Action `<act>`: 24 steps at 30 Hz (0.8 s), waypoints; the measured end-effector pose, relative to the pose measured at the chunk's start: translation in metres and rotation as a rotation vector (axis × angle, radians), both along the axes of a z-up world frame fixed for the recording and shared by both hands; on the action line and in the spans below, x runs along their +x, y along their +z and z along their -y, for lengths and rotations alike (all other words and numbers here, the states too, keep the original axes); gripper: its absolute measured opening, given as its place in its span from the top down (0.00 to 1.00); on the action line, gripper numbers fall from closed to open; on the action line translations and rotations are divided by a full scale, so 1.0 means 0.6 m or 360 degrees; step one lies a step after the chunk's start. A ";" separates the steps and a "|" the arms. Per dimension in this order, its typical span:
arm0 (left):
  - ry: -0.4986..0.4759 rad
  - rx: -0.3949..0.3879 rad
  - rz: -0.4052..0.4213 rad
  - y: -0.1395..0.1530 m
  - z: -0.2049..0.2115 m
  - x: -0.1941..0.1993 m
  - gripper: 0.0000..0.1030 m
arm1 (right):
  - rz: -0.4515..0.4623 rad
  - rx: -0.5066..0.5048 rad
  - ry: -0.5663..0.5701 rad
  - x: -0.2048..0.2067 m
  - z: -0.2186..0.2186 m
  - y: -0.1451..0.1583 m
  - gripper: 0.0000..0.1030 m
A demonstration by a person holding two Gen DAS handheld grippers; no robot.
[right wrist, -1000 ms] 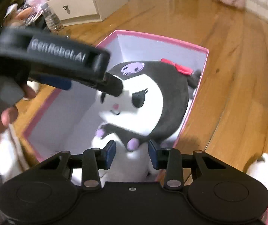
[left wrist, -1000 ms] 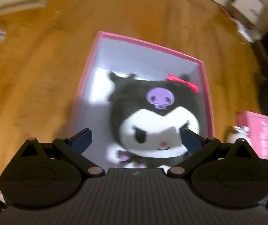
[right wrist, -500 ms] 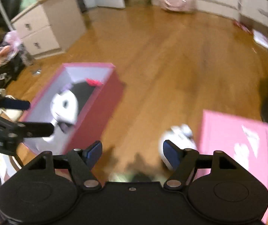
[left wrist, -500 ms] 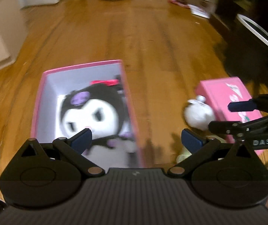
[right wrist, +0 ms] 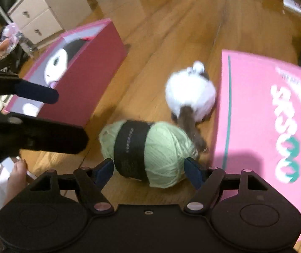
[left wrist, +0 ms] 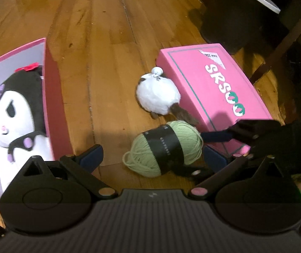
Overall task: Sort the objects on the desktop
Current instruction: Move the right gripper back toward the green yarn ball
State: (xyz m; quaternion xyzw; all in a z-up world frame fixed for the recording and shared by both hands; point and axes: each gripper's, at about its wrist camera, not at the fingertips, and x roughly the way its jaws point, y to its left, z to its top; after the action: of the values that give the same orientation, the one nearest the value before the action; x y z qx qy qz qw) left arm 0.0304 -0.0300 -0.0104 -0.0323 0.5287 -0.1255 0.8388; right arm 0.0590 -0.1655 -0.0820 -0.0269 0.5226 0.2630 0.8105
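- A second before, both my grippers hung over the open box (left wrist: pixel 51 97) with the plush doll (left wrist: pixel 13 113) between them; at this moment the doll sat inside the box, so I judged that item sorted.
- Both had swung across to the loose things on the wooden floor (left wrist: pixel 108 42).
- My right gripper (right wrist: pixel 148 169) had gone from nearly shut to wide, its jaws opening, the ball of yarn (right wrist: pixel 150 151) lying between them, not yet pinched.
- My left gripper (left wrist: pixel 153 157) stood open and empty, just above the same yarn.
- The yarn was pale green, soft, wound into a fat oval with a smooth black paper band.
- Beside it lay a round, fluffy white toy (left wrist: pixel 158 97) with a brown tail, touching the flat pink lid (left wrist: pixel 213 88), stiff card.
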 end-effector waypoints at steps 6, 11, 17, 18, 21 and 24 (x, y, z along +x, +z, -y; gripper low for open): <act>0.0034 -0.0073 -0.0045 -0.034 0.013 0.026 0.00 | -0.0020 -0.0010 -0.0081 0.011 -0.005 -0.027 0.18; 0.0066 -0.0193 -0.0141 -0.065 0.008 0.040 0.00 | -0.0029 0.0045 -0.0133 0.020 -0.011 -0.035 0.17; 0.0111 -0.0272 -0.0206 -0.094 -0.001 0.048 0.00 | -0.0047 0.0089 -0.0162 0.015 -0.014 -0.044 0.16; 0.0104 -0.0279 -0.0206 -0.097 -0.001 0.049 0.00 | -0.0048 0.0090 -0.0165 0.016 -0.017 -0.045 0.16; 0.0092 -0.0301 -0.0213 -0.101 -0.004 0.053 0.00 | -0.0043 0.0079 -0.0171 0.019 -0.027 -0.052 0.12; 0.0104 -0.0297 -0.0216 -0.105 -0.006 0.059 0.00 | 0.0005 0.0069 -0.0188 0.016 -0.038 -0.055 0.11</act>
State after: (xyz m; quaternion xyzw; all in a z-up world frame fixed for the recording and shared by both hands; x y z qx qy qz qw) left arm 0.0658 -0.0263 -0.0731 -0.1358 0.5690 -0.1442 0.7981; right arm 0.0688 -0.1425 -0.1150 0.0211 0.5163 0.2259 0.8258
